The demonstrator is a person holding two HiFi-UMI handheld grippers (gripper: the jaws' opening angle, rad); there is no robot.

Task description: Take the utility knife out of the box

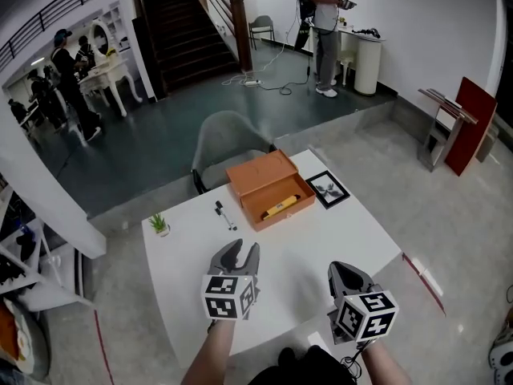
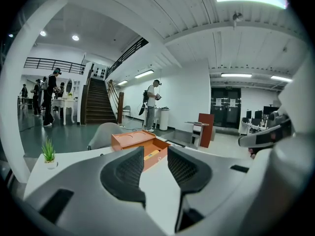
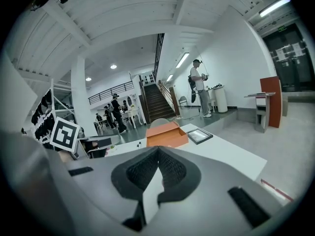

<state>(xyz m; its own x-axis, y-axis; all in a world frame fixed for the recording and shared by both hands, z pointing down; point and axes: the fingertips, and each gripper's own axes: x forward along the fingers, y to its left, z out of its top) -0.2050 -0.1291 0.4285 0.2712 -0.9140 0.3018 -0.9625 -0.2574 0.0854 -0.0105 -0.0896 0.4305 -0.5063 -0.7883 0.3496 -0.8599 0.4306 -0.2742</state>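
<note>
An orange box (image 1: 258, 176) stands open at the far side of the white table (image 1: 309, 243), its lid laid back. A yellow utility knife (image 1: 280, 208) lies inside it. My left gripper (image 1: 243, 249) hovers over the table's near middle, short of the box, jaws open with nothing between them. In the left gripper view, the box (image 2: 129, 140) and the knife (image 2: 151, 154) show straight ahead beyond the left gripper (image 2: 155, 151). My right gripper (image 1: 345, 273) is at the near right edge, shut and empty. The right gripper view shows the right gripper (image 3: 158, 150) with pads meeting, and the box (image 3: 166, 134) further off.
A small potted plant (image 1: 159, 224) stands at the table's left edge. A black pen-like item (image 1: 224, 215) lies left of the box, and a framed picture (image 1: 327, 189) right of it. A grey chair (image 1: 228, 139) is behind the table. People stand far off.
</note>
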